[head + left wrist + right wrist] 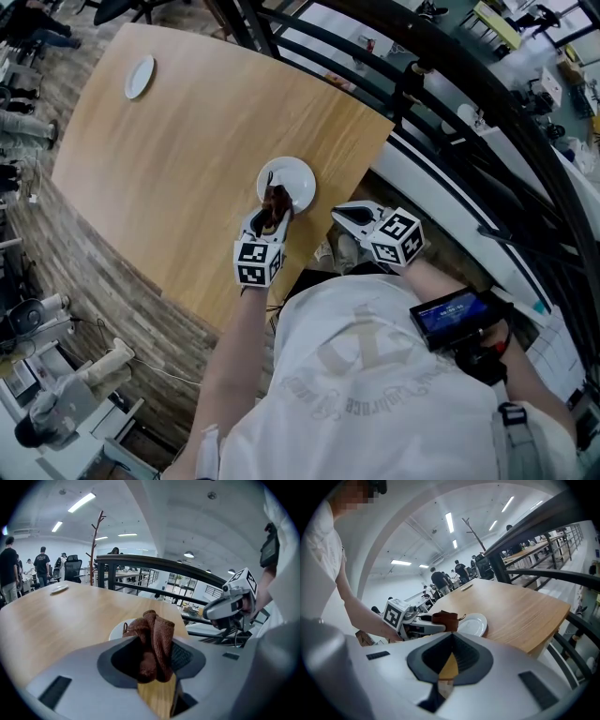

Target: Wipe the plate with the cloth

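Gripping a bunched rust-brown cloth between its jaws, the left tool reaches out over the pale wooden surface, the cloth's loose folds standing up above the jaw tips. The cloth sits at the near rim of a small white plate, which rests close to the surface's near corner. Whether the cloth presses on the plate cannot be told. The person's bare left forearm runs almost straight forward from the shoulder to this tool.

The right tool hangs just off the surface's edge, beside the plate but apart from it. Its jaws are drawn together at the tips with nothing between them, and it points across toward the left tool. The right arm is bent, elbow out to the side, with a small lit screen near the wrist.

A second plate lies at the surface's far end, well apart. A dark railing curves past the surface on the right.
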Available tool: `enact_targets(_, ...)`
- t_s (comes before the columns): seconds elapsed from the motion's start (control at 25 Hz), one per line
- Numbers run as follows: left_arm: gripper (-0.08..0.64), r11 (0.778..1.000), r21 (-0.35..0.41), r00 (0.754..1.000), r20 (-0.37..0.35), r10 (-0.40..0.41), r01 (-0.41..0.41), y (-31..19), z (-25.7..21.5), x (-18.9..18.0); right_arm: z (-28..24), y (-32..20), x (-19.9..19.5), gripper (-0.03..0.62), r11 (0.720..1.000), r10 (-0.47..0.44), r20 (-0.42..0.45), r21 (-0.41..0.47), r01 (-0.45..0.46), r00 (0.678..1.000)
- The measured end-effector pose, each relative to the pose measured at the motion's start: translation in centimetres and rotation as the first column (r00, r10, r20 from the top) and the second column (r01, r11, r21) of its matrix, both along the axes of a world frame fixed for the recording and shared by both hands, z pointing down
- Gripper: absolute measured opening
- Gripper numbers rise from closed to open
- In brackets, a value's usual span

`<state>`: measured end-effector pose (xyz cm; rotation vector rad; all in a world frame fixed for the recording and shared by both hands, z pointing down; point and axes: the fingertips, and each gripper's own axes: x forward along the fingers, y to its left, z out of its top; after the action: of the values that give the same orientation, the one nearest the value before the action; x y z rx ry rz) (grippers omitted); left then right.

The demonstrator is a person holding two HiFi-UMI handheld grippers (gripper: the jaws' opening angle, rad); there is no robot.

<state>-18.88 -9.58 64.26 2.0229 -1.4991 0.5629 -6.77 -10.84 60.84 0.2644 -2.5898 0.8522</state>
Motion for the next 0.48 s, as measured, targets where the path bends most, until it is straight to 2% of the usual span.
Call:
enact_targets(0.2, 0.169, 0.999, 0.001, 0.999, -0.004, 0.048, -0.048, 0.3, 0.0, 1.1, -0.3, 0.1, 0.2, 0.014, 1.000, 0.016, -0.001, 0.001, -0.016, 1.000)
enact_targets(0.48, 0.169, 0.999, 0.020, 0.999, -0.019, -0.026, 0.027, -2.0, -0.3, -1.9, -0.3, 0.1, 1.6, 0.014, 0.999, 0.054, -0.014, 0.000, -0.054, 0.998)
